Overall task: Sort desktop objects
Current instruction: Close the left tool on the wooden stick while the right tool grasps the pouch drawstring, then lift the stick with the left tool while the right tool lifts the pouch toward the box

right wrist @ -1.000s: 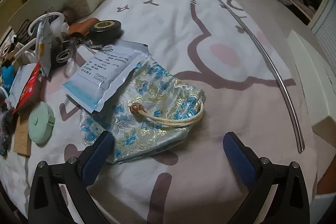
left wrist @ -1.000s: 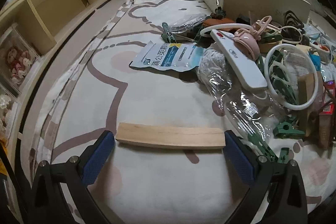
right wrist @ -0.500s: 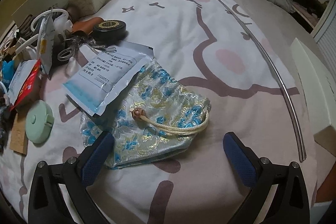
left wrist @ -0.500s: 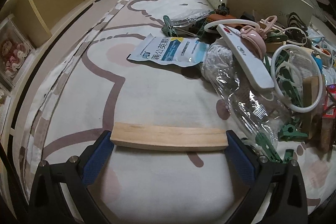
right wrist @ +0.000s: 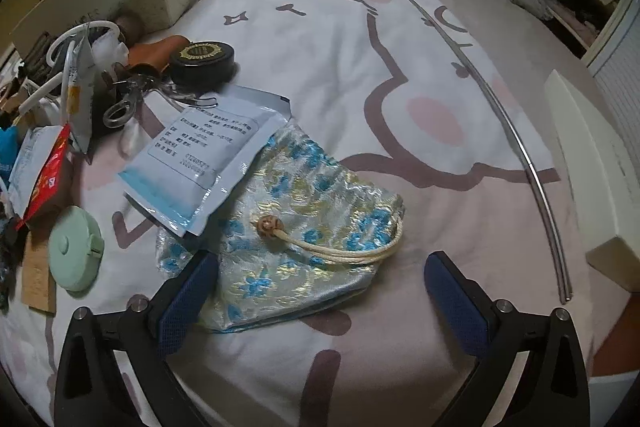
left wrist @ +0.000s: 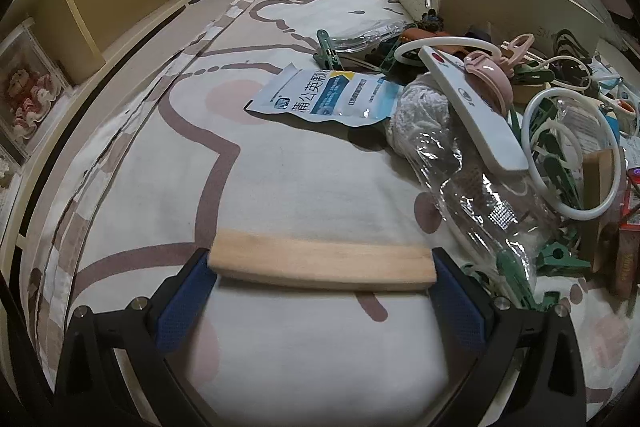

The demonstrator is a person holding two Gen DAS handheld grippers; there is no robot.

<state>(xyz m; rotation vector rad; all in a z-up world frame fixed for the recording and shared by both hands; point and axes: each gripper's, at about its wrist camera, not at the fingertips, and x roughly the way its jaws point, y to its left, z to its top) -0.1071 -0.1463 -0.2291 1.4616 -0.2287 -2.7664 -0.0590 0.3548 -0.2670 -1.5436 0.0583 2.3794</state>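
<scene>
Pale wood, blue brocade
Tan wooden block (left wrist: 322,264) between blue-padded jaws; silver pouch (right wrist: 294,227) with blue-gold flowers between the other jaws.

Your left gripper (left wrist: 322,281) frames a pale wooden block (left wrist: 322,261), smooth and matt, on printed cloth bedding (left wrist: 280,171) beside crinkly clear plastic (left wrist: 480,195). At your right, the brocade pouch (right wrist: 296,227) shines like satin, its cord (right wrist: 340,251) woven, near a polished metal back scratcher (right wrist: 500,115) and a glossy black tin (right wrist: 202,61)
</scene>
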